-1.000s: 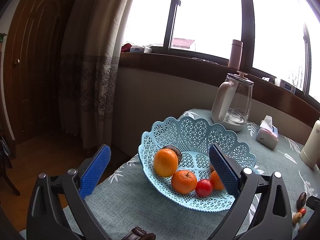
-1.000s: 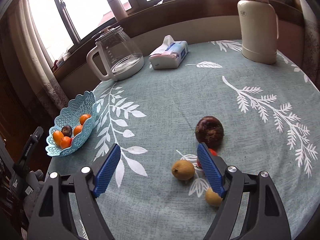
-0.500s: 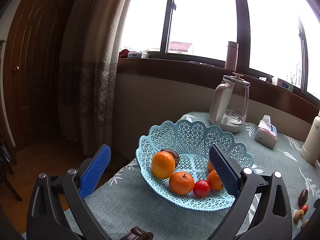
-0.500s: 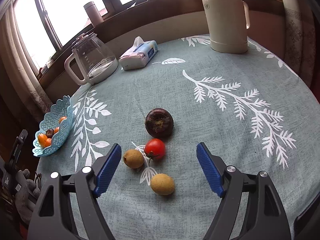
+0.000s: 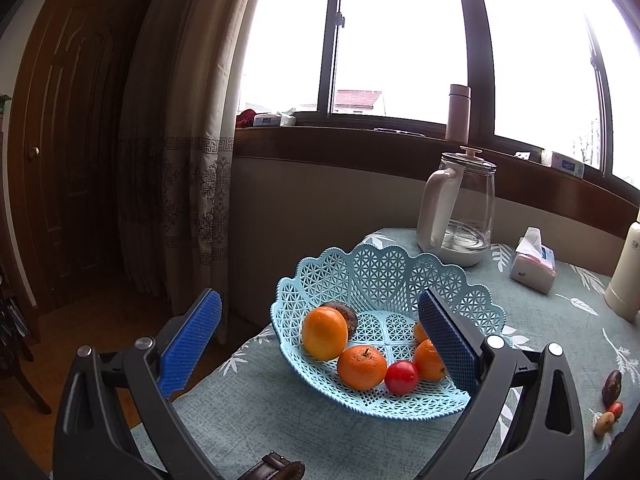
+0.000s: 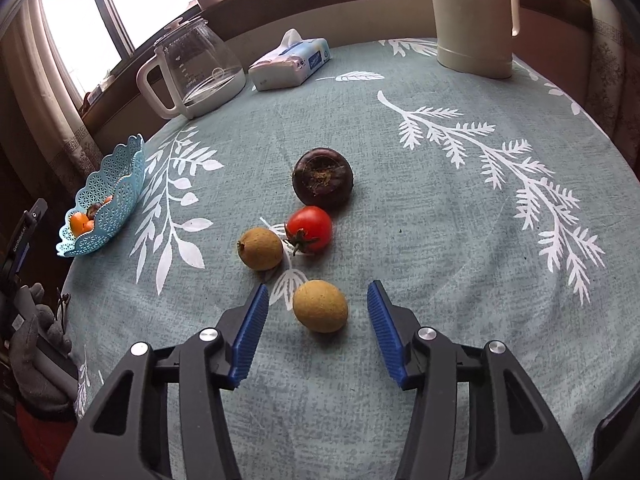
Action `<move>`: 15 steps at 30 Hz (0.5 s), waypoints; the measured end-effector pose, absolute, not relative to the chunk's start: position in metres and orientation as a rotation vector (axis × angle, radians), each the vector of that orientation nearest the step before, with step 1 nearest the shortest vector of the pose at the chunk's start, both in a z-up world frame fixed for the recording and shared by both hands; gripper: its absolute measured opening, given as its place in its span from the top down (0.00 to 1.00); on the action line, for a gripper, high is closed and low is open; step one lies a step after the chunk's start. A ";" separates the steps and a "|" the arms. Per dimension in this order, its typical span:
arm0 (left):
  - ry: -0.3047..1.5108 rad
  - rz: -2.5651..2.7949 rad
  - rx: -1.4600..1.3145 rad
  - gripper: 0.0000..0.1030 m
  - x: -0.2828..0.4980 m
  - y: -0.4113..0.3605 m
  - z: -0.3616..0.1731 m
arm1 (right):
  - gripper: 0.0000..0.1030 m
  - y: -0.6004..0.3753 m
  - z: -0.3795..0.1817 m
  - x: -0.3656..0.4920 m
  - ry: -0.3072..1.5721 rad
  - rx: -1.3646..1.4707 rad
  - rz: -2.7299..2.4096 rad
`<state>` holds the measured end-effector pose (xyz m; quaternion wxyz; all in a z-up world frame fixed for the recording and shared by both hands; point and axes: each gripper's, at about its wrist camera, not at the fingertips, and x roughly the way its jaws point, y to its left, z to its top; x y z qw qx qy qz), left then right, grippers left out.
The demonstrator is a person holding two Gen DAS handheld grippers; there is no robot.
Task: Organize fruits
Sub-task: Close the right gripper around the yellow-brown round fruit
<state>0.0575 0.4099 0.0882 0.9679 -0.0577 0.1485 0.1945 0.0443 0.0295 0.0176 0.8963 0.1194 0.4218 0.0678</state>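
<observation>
Tan round fruit (image 6: 320,306) has been bracketed by the lowered, open-jawed right gripper (image 6: 316,330), readying a basket (image 6: 105,199) transfer; the left gripper (image 5: 320,340) is held open, empty.

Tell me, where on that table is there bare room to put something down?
The widest bare cloth lies right of the dark fruit and tomato, stretching toward the cream jug. Another strip runs between the blue basket and the tan fruit. It is crowded around those fruits and before the right claw.

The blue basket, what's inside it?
The basket holds oranges, a red tomato and a dark fruit. The left gripper's finger covers part of two oranges.
</observation>
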 end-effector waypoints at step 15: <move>0.360 0.141 -0.005 0.03 0.049 0.340 0.100 | 0.73 0.029 0.032 0.032 0.807 0.165 0.117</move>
